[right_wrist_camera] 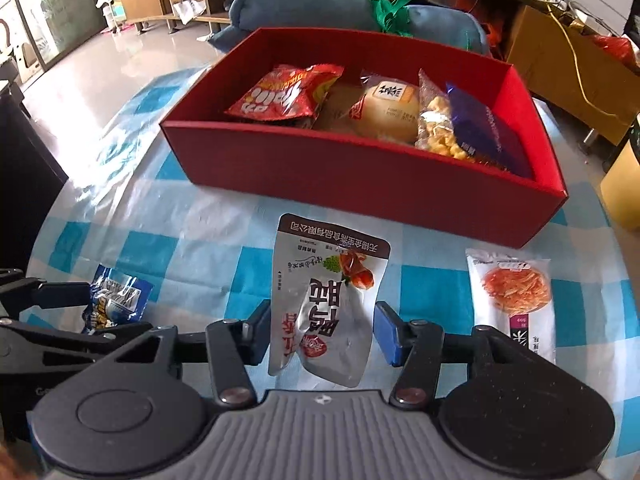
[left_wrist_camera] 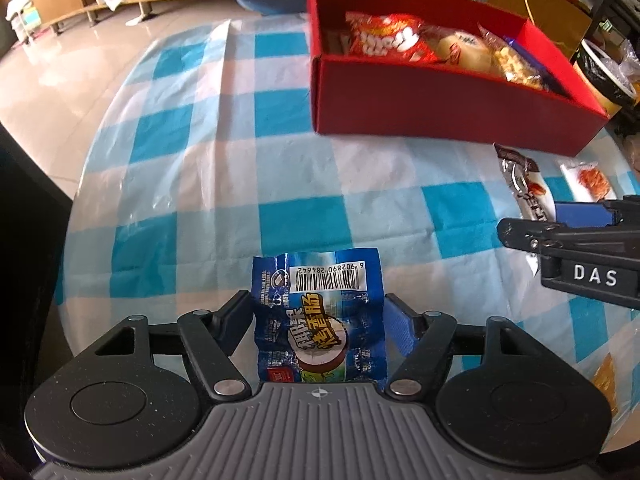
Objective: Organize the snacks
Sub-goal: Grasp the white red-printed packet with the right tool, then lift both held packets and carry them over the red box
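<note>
A blue sausage packet (left_wrist_camera: 320,316) lies on the checked tablecloth between the fingers of my left gripper (left_wrist_camera: 318,312), which touch its two sides. It also shows in the right wrist view (right_wrist_camera: 114,304). A silver snack pouch (right_wrist_camera: 324,304) lies between the fingers of my right gripper (right_wrist_camera: 322,328), which is open around it with small gaps either side. The red box (right_wrist_camera: 360,184) stands beyond, holding a red chip bag (right_wrist_camera: 284,94), a bun (right_wrist_camera: 390,114), puffed corn and a purple packet. The box also shows in the left wrist view (left_wrist_camera: 440,100).
A white packet with orange shreds (right_wrist_camera: 512,300) lies right of the silver pouch. The round table's edge drops to a tiled floor on the left. A blue cushion (right_wrist_camera: 304,8) lies behind the box. A yellow bin (right_wrist_camera: 624,184) stands at far right.
</note>
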Motion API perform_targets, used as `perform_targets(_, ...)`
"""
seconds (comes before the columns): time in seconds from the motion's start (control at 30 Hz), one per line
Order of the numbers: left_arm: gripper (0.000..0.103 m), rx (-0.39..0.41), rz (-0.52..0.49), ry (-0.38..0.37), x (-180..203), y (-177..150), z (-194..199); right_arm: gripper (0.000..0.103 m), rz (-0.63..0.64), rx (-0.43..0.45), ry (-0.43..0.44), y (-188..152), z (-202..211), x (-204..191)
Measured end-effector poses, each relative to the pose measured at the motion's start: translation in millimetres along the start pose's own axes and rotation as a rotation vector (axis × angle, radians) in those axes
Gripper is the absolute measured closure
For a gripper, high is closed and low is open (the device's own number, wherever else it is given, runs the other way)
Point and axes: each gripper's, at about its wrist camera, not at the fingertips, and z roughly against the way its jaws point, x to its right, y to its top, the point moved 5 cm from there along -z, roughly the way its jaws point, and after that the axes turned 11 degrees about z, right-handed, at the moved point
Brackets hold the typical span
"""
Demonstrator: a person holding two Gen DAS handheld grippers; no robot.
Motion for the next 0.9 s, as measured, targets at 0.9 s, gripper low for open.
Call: perform_targets(0.9, 0.028, 0.131, -0.024, -0.035, 24, 22, 30, 0.055, -0.009, 0.085, -0.008, 12, 25, 8)
